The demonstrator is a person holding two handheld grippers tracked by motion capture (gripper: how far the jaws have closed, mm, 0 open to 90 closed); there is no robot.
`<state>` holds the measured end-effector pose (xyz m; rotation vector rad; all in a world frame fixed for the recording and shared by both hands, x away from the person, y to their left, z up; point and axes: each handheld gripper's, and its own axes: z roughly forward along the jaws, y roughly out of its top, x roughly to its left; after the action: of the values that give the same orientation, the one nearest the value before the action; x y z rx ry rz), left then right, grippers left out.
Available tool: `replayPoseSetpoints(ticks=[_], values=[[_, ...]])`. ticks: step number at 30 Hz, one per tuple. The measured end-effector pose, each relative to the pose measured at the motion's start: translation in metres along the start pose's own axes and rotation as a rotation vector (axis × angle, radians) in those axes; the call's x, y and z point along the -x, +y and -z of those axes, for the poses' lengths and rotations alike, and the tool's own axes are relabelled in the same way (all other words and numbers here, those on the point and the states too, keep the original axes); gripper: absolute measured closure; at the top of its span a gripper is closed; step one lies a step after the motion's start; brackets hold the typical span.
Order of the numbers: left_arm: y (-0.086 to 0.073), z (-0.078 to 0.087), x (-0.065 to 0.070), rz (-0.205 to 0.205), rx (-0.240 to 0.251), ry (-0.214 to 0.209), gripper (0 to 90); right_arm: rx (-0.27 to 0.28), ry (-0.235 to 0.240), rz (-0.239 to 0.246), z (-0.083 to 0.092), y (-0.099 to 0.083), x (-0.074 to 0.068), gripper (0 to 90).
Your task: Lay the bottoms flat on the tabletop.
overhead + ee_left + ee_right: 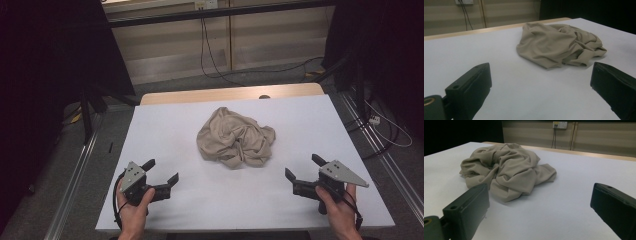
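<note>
beige cloth [236, 138] crumpled btwn both grippers, jaws apart, prob. untouched

So the high view sits above the near edge of the table [310, 115], looking forward and down; it takes in the whole top plus floor and wall behind. The left gripper view rides low at the near left, just over the surface, facing in toward the cloth [560, 45], which is fairly close. The right gripper view does the same from the near right, cloth [506, 170] a bit left of centre. All three share the cloth [235, 137], the white top and the far wooden edge.
</note>
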<state>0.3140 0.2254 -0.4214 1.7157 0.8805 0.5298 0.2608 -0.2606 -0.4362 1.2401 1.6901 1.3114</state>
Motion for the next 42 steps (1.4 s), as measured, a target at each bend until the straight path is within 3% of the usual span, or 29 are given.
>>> replayPoseSetpoints(ticks=[10, 17, 19, 23, 26, 33, 37, 42], values=[[-0.001, -0.003, 0.002, -0.015, -0.015, 0.004, 4.1, -0.033, 0.033, 0.047, -0.003, -0.001, -0.003, 1.3], [-0.003, -0.001, 0.004, -0.025, -0.040, 0.007, 4.1, -0.054, 0.042, 0.050, -0.013, 0.000, -0.007, 1.1], [-0.004, -0.001, 0.004, -0.034, -0.046, 0.008, 4.1, -0.060, 0.061, 0.025, -0.017, 0.000, -0.009, 1.0], [-0.004, -0.002, 0.005, -0.016, -0.061, 0.009, 4.1, -0.082, 0.083, 0.034, -0.022, -0.001, -0.016, 1.5], [-0.004, -0.003, 0.006, -0.028, -0.076, 0.002, 4.1, -0.096, 0.108, 0.069, -0.026, -0.001, -0.021, 3.9], [-0.004, -0.009, 0.007, -0.024, -0.098, -0.021, 4.2, -0.133, 0.159, 0.083, -0.039, 0.001, -0.028, 11.9], [-0.004, -0.012, 0.006, -0.024, -0.115, -0.052, 4.7, -0.135, 0.182, 0.093, -0.055, 0.007, -0.033, 20.8], [-0.004, -0.015, 0.007, -0.021, -0.146, -0.056, 5.7, -0.161, 0.215, 0.130, -0.073, 0.014, -0.043, 25.6]])
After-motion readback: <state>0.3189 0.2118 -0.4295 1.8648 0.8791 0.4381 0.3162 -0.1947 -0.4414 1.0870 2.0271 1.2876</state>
